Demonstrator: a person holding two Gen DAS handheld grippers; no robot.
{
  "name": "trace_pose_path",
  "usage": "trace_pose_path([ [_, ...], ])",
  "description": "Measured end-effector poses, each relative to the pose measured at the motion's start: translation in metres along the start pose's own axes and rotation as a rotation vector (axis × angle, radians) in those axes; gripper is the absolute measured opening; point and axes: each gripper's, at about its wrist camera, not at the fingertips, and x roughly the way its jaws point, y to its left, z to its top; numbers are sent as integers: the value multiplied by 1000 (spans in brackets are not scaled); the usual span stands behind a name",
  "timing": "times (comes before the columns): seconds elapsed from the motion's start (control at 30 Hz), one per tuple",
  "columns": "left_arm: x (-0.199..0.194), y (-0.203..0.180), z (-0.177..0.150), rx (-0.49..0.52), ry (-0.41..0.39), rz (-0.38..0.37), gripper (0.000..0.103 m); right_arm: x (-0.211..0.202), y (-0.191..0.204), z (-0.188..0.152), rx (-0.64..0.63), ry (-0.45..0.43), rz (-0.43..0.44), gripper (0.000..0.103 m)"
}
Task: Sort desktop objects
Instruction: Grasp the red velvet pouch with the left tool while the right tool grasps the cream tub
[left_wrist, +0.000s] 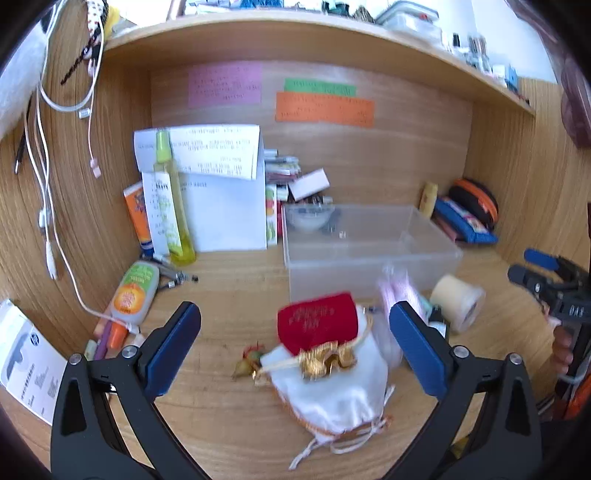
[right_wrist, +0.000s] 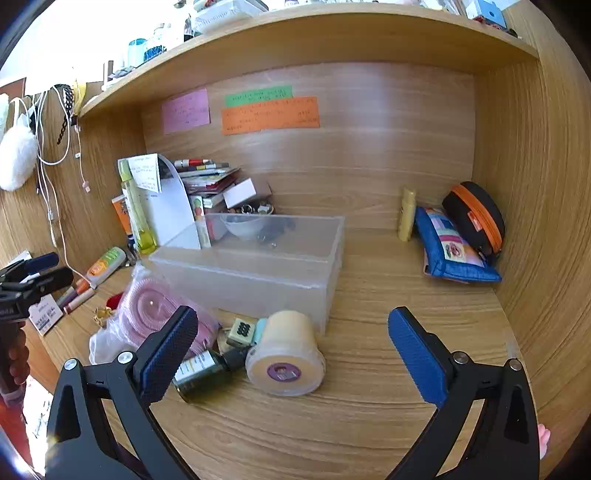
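Note:
My left gripper (left_wrist: 295, 347) is open, its jaws on either side of a white and red drawstring pouch (left_wrist: 328, 369) lying on the desk, not closed on it. A clear plastic box (left_wrist: 365, 251) stands behind it. My right gripper (right_wrist: 291, 350) is open above the desk, with a cream tape roll (right_wrist: 284, 354) lying between its fingers and a small dark bottle (right_wrist: 203, 369) by the left finger. A pink item in a plastic bag (right_wrist: 155, 310) lies left of the box (right_wrist: 258, 266). The tape roll also shows in the left wrist view (left_wrist: 458, 299).
Bottles and tubes (left_wrist: 135, 291) lie at the left by papers (left_wrist: 221, 192) and a tall yellow bottle (left_wrist: 173, 206). A blue pouch (right_wrist: 450, 251) and a black and orange case (right_wrist: 476, 218) lean in the right corner. Cables (left_wrist: 48, 206) hang on the left wall.

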Motion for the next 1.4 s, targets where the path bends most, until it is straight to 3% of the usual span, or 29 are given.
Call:
trace_pose_path([
  [0.17,11,-3,-19,19,68,5,103,12,-6,-9,14,57,9,103],
  [0.3,26,7,-17,-11,105,-33,103,26,-14,-17,46,114,24,103],
  [0.4,48,16,-8,-29,167,-112,103,38,-20,-21,85,156,45,103],
  [0.67,99,23,-8,-68,304,-238,103,60,-20,-23,90,228,69,103],
  [1.03,121,29,-4,-135,310,-296,103,100,-15,-30,62,336,69,101],
  [1.23,128,31,-4,-160,292,-306,103,107,-8,-32,29,339,58,97],
  [1.3,130,33,-5,-174,289,-320,99,107,-9,-29,35,335,63,96],
  [1.37,127,36,-6,-179,280,-348,76,106,-10,-26,50,337,76,90],
  [1.4,126,36,-6,-174,281,-345,71,106,-11,-25,57,339,84,88],
])
